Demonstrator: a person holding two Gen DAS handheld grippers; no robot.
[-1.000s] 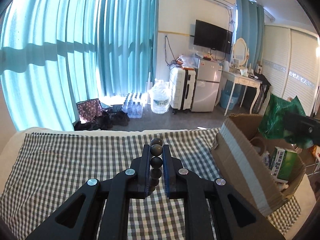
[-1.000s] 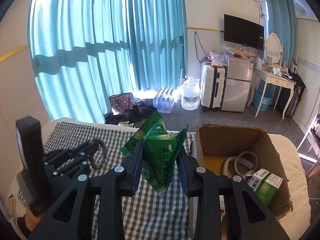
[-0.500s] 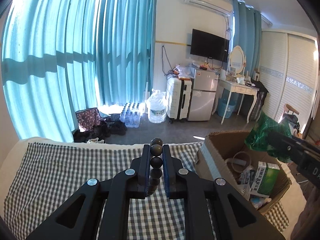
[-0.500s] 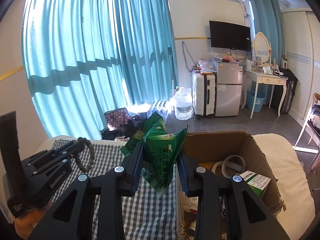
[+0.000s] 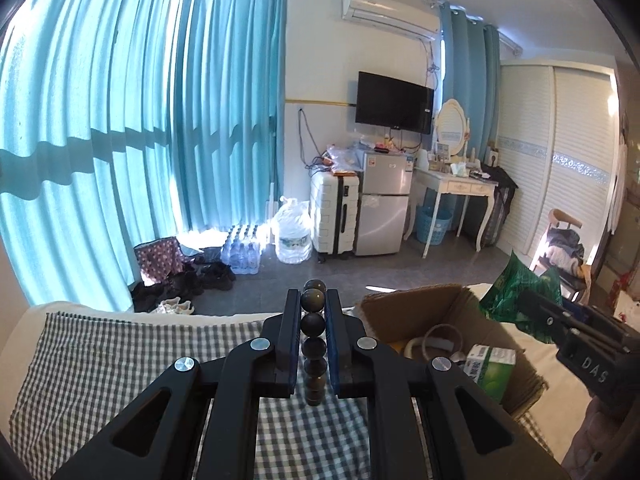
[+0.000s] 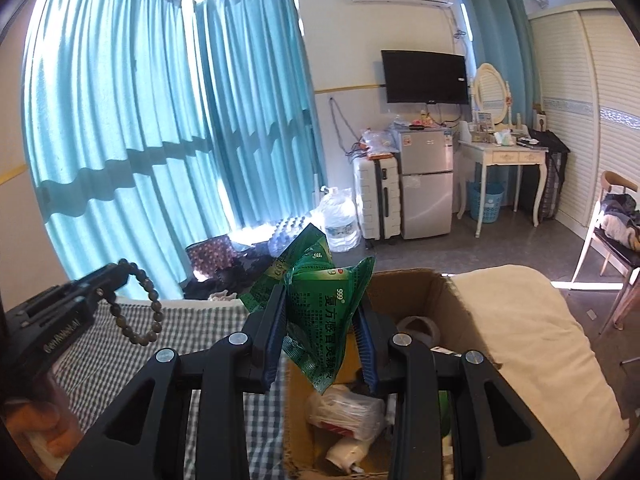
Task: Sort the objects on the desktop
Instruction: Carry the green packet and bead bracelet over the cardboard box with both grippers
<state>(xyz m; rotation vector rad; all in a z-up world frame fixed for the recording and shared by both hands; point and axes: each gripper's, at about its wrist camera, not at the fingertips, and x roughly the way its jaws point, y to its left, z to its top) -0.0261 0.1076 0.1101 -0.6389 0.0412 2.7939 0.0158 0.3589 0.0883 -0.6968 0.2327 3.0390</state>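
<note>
While the cardboard box already holds several items, two are not in yet. Left claw grips a bead bracelet; right claw clamps green sachets above it.

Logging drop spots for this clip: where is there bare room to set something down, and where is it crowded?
Free: the checked cloth, from its far edge to the box, and the cream cover right of the box. Crowded: inside the box, with a tape roll, green carton and plastic bag.
</note>
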